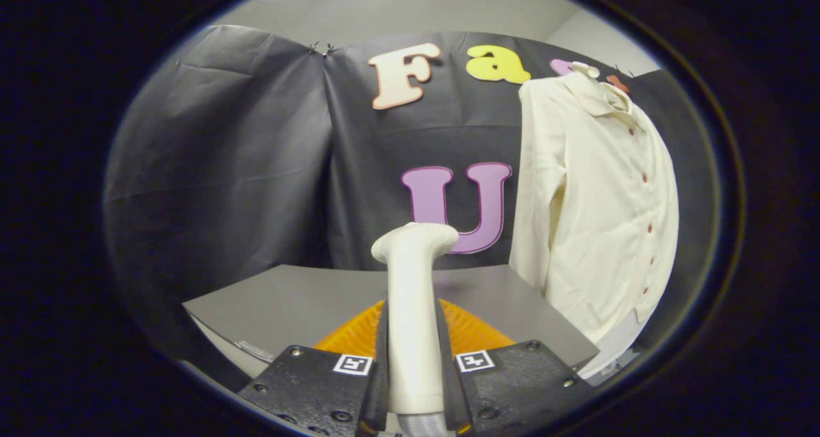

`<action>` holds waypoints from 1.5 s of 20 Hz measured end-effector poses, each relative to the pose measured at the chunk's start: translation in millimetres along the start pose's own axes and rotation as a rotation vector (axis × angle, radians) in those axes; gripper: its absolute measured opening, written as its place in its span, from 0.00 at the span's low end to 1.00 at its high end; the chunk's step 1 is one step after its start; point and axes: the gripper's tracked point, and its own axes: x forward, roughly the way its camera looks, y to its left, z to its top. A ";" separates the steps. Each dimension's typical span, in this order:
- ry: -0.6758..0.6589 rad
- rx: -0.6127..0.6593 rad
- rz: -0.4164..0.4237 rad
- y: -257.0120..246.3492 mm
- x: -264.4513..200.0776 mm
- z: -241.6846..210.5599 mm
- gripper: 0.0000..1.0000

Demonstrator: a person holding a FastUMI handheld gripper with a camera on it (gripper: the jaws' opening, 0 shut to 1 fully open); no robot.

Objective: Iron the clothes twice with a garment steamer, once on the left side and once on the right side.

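Between the fingers of the gripper point(414, 360), clamped from both sides: 1 garment steamer point(413, 309), smooth cream plastic, long axis upright along fingers, rounded head bent twd the wall. Beyond, flat grey table point(288, 302). Past the table's far side, 1 cream shirt point(596, 193) hangs upright, soft fabric w/ collar, row of small red buttons.

My camera is riding just behind my fingers point(415, 386), looking forward along them and slightly down over the grey bench point(301, 302). It is sitting very close to the steamer handle point(415, 309) they are clamping, and facing the booth wall point(243, 168), with the hanging shirt point(596, 213) off to the right.
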 end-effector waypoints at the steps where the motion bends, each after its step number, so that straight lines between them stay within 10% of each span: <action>1: -0.018 -0.007 -0.011 -11.0 -6.5 7.4 0.34; 18: -0.329 0.068 -0.154 -206.1 -31.3 104.2 0.33; 30: -0.306 0.107 -0.153 -239.2 -11.3 58.0 0.33</action>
